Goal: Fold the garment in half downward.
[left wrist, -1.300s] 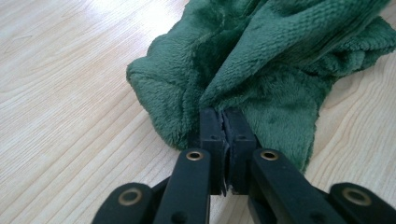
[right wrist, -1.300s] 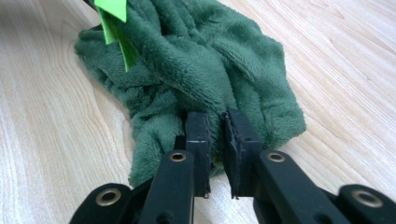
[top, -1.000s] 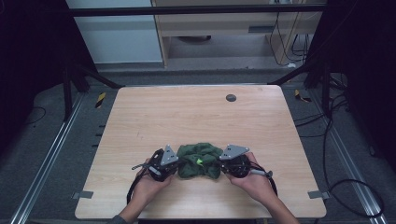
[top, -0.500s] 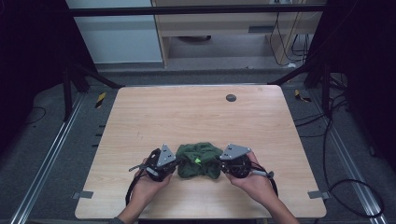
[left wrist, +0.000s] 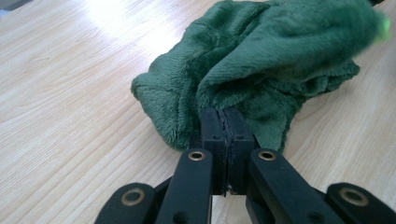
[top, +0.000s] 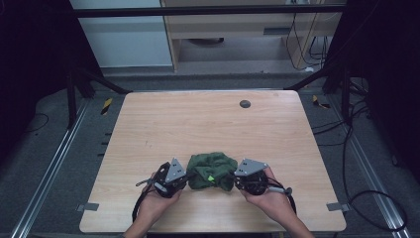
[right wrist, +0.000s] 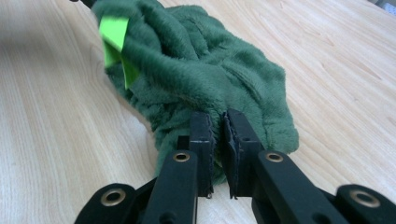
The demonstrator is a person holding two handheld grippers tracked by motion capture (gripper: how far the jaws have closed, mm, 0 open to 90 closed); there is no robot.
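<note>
A crumpled dark green fleece cloth (top: 212, 170) lies bunched near the table's front edge, between both grippers. My left gripper (top: 184, 177) is at its left side, jaws shut on a fold of the cloth (left wrist: 261, 70). My right gripper (top: 236, 179) is at its right side, jaws pinched on another fold of the cloth (right wrist: 205, 79). A bright green tag (right wrist: 114, 35) sticks out of the cloth (top: 210, 177). A hand holds each gripper from below.
The wooden table (top: 208, 124) has a small dark round grommet (top: 244, 103) near its far edge. Cables trail from both grippers off the front edge. Black frame posts and floor cables surround the table.
Both grippers have moved slightly closer together, bunching the cloth into a tighter heap between them.
</note>
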